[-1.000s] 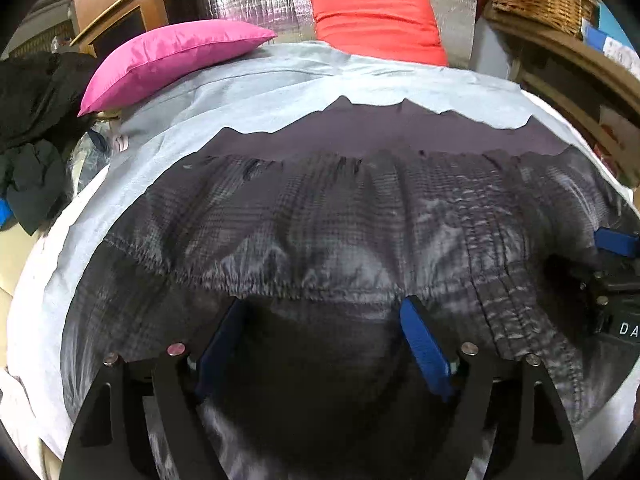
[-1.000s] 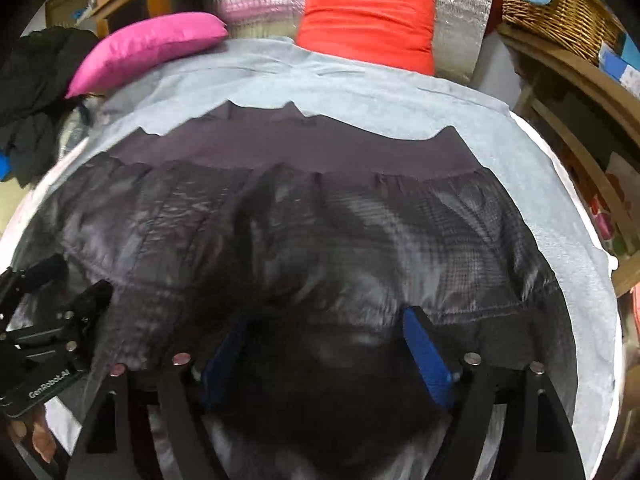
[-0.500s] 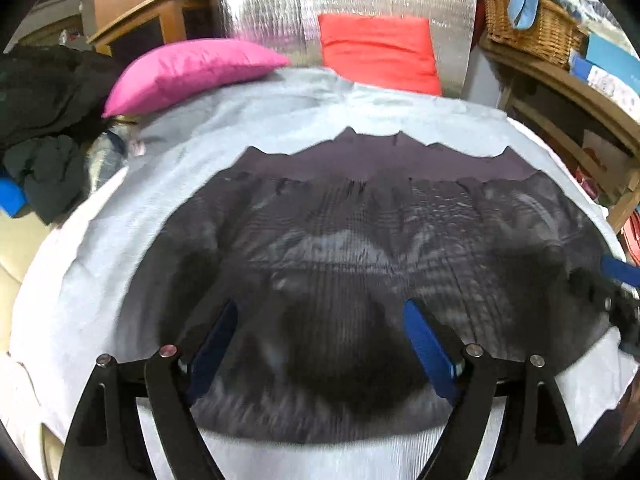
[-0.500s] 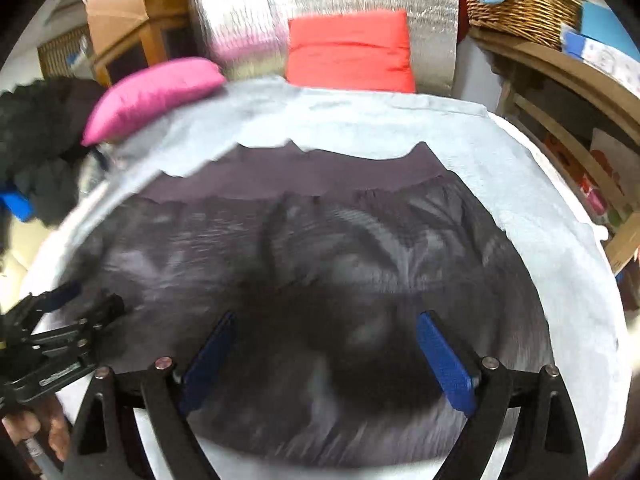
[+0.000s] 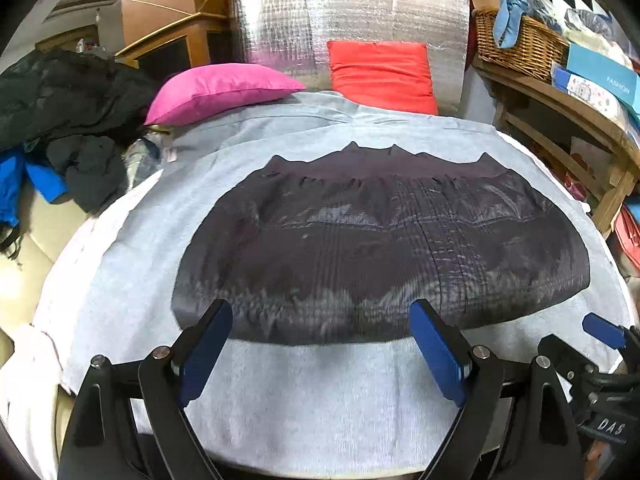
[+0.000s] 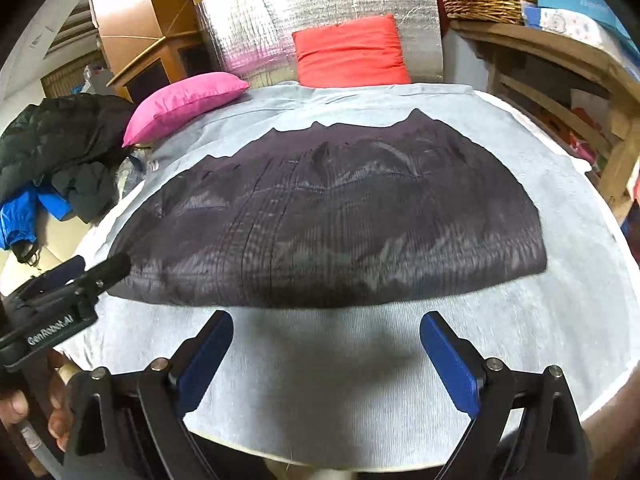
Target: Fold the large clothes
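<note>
A dark grey quilted garment (image 5: pixel 380 240) lies folded and flat on the light grey cloth (image 5: pixel 320 400) that covers the table; it also shows in the right wrist view (image 6: pixel 340 220). My left gripper (image 5: pixel 324 344) is open and empty, just short of the garment's near edge. My right gripper (image 6: pixel 326 354) is open and empty, over bare cloth a little before the garment's near edge. The right gripper (image 5: pixel 600 360) shows at the lower right of the left wrist view, and the left gripper (image 6: pixel 72 280) at the left of the right wrist view.
A pink pillow (image 5: pixel 220 88) and a red pillow (image 5: pixel 380 76) lie at the far end before a silver foil panel (image 5: pixel 352 24). Dark and blue clothes (image 5: pixel 60 128) are piled at the left. A wooden shelf with a wicker basket (image 5: pixel 520 40) stands at the right.
Both grippers have drawn back towards the near edge and risen, off the garment. The garment, which filled the view under the fingers, now lies flat ahead of them.
</note>
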### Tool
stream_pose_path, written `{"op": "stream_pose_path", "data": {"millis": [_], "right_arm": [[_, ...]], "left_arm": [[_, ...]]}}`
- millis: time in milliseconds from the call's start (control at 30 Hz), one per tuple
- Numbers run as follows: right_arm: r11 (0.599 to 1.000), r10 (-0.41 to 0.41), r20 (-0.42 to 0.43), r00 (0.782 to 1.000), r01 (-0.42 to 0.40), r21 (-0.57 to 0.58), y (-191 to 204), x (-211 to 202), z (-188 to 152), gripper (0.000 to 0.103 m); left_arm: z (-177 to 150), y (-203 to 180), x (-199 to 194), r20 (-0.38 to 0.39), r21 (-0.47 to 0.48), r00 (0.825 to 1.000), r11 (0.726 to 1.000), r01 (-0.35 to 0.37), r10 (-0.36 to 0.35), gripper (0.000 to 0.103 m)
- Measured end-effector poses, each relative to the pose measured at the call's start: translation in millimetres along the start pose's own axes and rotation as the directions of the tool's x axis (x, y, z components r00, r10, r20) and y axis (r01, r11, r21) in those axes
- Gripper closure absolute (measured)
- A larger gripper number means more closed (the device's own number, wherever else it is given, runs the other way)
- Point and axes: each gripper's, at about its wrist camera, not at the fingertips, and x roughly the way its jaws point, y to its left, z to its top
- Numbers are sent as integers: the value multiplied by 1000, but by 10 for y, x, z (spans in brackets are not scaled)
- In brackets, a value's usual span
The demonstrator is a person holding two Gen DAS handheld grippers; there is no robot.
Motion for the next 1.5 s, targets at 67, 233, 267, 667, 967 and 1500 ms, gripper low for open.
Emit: {"op": "stream_pose_path", "data": {"millis": [67, 233, 267, 667, 967, 1500], "right_arm": [[1000, -13, 13, 1000, 13, -14, 39, -72, -66, 7], [999, -22, 60, 998, 25, -44, 124, -283, -176, 7], [999, -23, 72, 997, 26, -45, 134, -338, -195, 7], [999, -35, 135, 990, 39, -26, 102, -691, -345, 7], [993, -100, 191, 977, 111, -49, 176, -842, -361, 7], [985, -148, 184, 972, 161, -59, 267, -1073, -288, 7]], "left_arm": [[-46, 5, -85, 6, -9, 1000, 1000, -4, 4, 13], [-141, -18, -306, 37, -10, 999, 1000, -16, 16, 13], [-161, -25, -355, 44, -11, 999, 1000, -14, 15, 13], [-260, -73, -619, 61, -33, 998, 999, -14, 16, 12], [-250, 65, -775, 98, -112, 994, 993, -32, 43, 10], [-247, -44, -1180, 187, -57, 982, 998, 29, -18, 2]]}}
